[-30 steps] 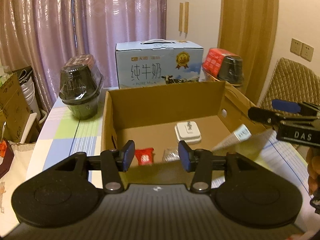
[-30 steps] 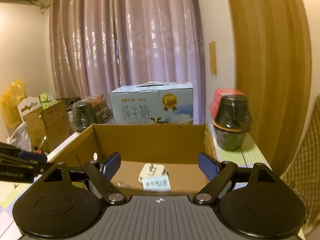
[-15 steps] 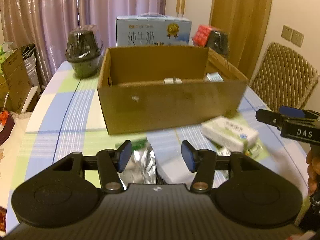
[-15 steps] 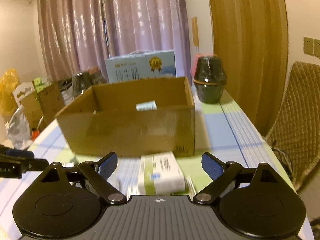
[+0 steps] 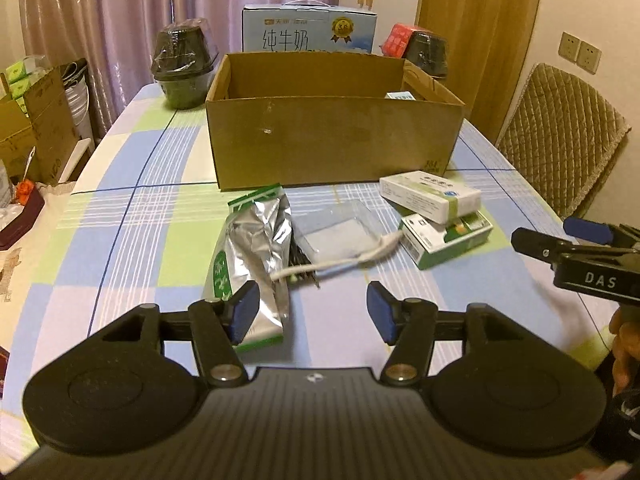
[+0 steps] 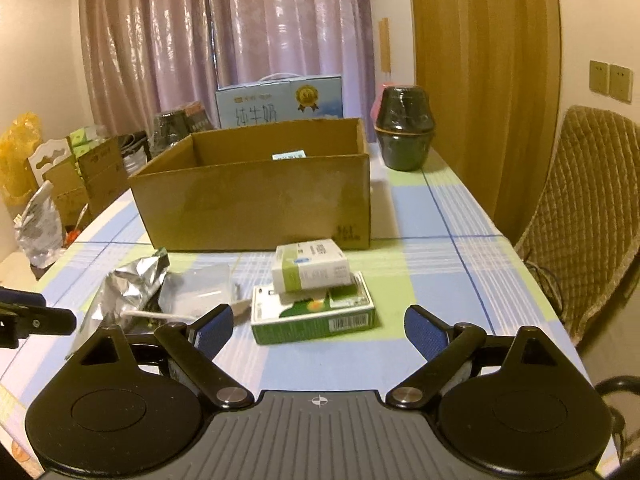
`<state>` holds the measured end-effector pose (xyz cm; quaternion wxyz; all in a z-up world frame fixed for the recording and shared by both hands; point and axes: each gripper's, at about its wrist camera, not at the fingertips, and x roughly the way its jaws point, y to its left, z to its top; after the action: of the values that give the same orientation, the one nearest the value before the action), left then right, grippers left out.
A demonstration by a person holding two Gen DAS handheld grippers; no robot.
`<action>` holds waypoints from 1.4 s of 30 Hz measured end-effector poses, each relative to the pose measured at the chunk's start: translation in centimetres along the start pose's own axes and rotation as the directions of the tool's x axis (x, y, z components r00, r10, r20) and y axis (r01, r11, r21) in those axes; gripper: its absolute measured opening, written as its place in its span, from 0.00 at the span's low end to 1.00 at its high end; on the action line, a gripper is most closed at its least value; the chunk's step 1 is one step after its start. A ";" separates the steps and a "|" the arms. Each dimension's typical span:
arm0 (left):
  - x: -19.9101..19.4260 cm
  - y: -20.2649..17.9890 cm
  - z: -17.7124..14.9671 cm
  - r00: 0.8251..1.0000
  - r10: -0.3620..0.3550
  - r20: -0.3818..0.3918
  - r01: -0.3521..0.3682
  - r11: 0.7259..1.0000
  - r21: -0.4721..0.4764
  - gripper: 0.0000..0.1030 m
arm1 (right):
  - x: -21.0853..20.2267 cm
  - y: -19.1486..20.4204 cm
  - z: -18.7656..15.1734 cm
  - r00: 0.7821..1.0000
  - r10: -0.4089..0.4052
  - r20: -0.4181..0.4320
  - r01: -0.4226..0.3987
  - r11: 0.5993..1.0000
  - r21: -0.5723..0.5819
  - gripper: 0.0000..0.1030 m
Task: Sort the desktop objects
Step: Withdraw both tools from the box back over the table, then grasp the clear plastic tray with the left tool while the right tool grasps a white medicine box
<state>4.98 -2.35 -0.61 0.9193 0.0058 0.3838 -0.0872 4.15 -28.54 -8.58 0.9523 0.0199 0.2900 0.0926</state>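
An open cardboard box (image 5: 332, 140) (image 6: 256, 208) stands on the checked tablecloth; a small white-blue packet shows inside it. In front of it lie a silver foil pouch (image 5: 252, 256) (image 6: 116, 296), a clear plastic bag (image 5: 336, 232) with a white cable (image 5: 344, 264), and a white-green box (image 5: 430, 196) (image 6: 310, 266) stacked on a green-white box (image 5: 446, 240) (image 6: 314, 312). My left gripper (image 5: 312, 312) is open and empty, above the table near the pouch. My right gripper (image 6: 316, 330) is open and empty, just in front of the green-white box.
A blue milk carton (image 5: 310, 34) stands behind the box, with dark wrapped pots at back left (image 5: 184, 68) and back right (image 5: 428, 56). A quilted chair (image 5: 568, 140) stands right of the table. Cardboard boxes and clutter (image 5: 36, 120) sit left of it.
Both grippers have pulled back from over the box to the near side of the table. The left gripper's jaws have opened wider. The loose objects in front of the box have come into view.
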 end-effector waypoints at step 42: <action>12.6 -1.2 6.8 0.970 -0.145 -0.198 0.227 0.834 0.503 0.64 | 11.1 -0.6 4.3 0.991 0.051 -0.125 -0.070 0.986 -0.149 0.91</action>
<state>18.25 -6.01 -4.68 0.8383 0.2241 0.4130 -0.2763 15.68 -26.98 -11.16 0.9285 -0.0501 0.3384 0.1445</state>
